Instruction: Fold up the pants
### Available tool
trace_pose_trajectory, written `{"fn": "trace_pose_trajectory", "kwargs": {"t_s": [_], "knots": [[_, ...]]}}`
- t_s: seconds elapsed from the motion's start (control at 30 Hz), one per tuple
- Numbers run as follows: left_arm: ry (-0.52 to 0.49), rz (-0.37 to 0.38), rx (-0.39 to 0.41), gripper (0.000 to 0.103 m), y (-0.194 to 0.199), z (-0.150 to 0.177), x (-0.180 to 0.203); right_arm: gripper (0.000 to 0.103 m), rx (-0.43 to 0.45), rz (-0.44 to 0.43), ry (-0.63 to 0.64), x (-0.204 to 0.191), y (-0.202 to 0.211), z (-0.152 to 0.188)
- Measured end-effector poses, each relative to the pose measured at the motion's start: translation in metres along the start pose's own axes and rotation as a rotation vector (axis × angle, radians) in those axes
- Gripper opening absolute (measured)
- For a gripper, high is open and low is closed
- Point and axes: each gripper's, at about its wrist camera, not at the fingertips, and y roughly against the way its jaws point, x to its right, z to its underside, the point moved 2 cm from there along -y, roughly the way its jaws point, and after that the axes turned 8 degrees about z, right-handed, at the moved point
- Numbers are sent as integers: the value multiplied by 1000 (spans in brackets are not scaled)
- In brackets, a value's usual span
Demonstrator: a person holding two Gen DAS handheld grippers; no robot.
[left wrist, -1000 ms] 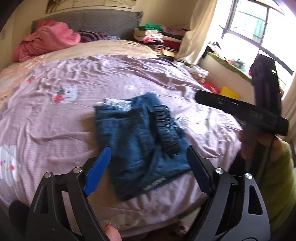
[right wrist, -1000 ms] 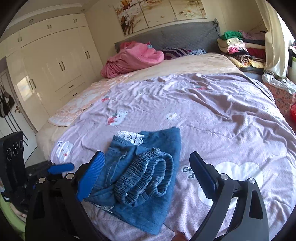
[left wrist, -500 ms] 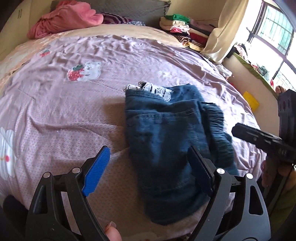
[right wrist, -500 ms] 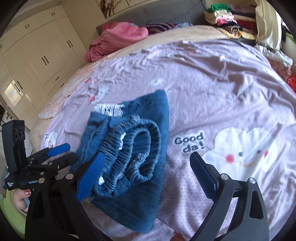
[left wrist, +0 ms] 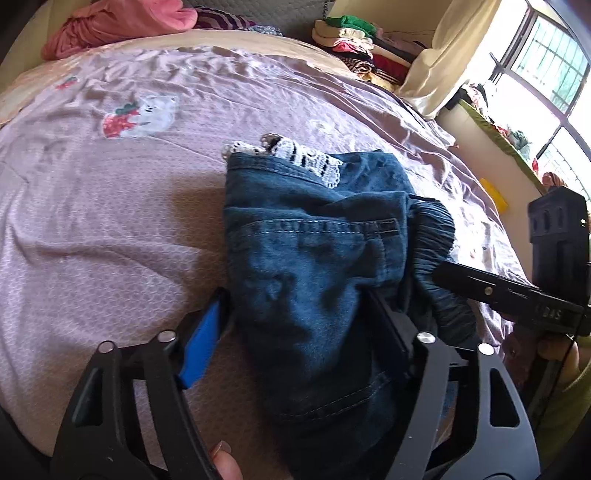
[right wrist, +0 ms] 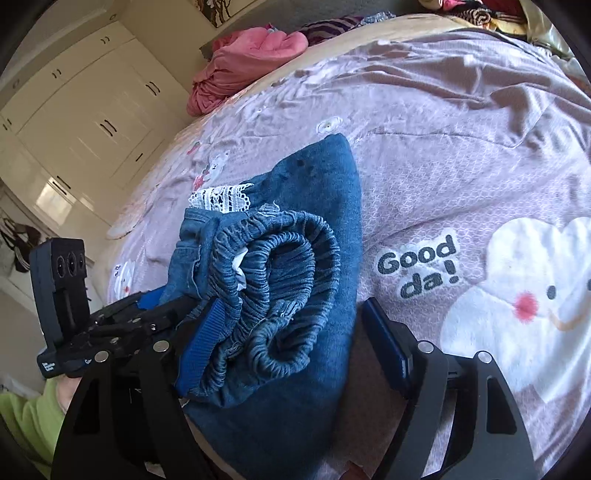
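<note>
Folded blue denim pants (left wrist: 314, 258) lie on the lilac bed sheet (left wrist: 92, 221), with white lace trim at the far edge and the ruched waistband (right wrist: 280, 280) rolled on top. My left gripper (left wrist: 295, 328) straddles the near-left part of the bundle. Its jaws are closing, with the denim between them and the blue pad just at the fabric's edge. My right gripper (right wrist: 291, 343) straddles the waistband end, its jaws closing too. Its left pad (right wrist: 199, 347) touches the roll and the right pad (right wrist: 384, 343) stands just off the cloth. Each gripper shows in the other's view.
A pink bedding heap (left wrist: 122, 22) and a stack of folded clothes (left wrist: 354, 40) sit by the headboard. White wardrobes (right wrist: 85, 110) stand past the bed's left side, and a window sill (left wrist: 498, 136) on the right. The pants lie close to the bed's near edge.
Both grippers have come down and forward onto the pants. Their jaws have narrowed, and the bundle that lay ahead of them now sits between the fingers.
</note>
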Motion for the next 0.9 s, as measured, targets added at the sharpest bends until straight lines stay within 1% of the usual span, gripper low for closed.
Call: {"fn": "trace_pose_trajectory", "kwargs": {"t_s": [0.07, 0.27, 0.33, 0.37, 0.43, 0.5, 0.53, 0.6, 0.73, 0.8, 0.9], "knots": [[11, 10, -2, 61, -3, -1, 1, 76, 0, -5, 8, -1, -2, -1], [25, 8, -8, 61, -7, -4, 4, 75, 15, 12, 46, -8, -6, 0], [24, 5, -7, 60, -8, -4, 5, 68, 24, 14, 66, -12, -7, 0], [24, 4, -7, 59, -8, -5, 5, 62, 27, 10, 73, -14, -7, 0], [20, 1, -6, 57, -8, -5, 6, 59, 36, 18, 96, -18, -6, 0], [33, 1, 0, 53, -8, -6, 6, 50, 50, 18, 117, -22, -4, 0], [40, 1, 6, 50, -7, -6, 5, 49, 59, 23, 131, -25, -3, 0], [42, -1, 19, 43, -3, -6, 6, 45, 83, 40, 165, -31, 1, 1], [43, 4, 43, 35, 8, -7, 11, 41, 127, 58, 202, -42, 9, 3], [49, 20, 52, 30, 14, -7, 13, 41, 156, 61, 228, -49, 15, 4], [25, 31, 65, 29, 23, -6, 21, 41, 196, 61, 260, -61, 23, 5]]}}
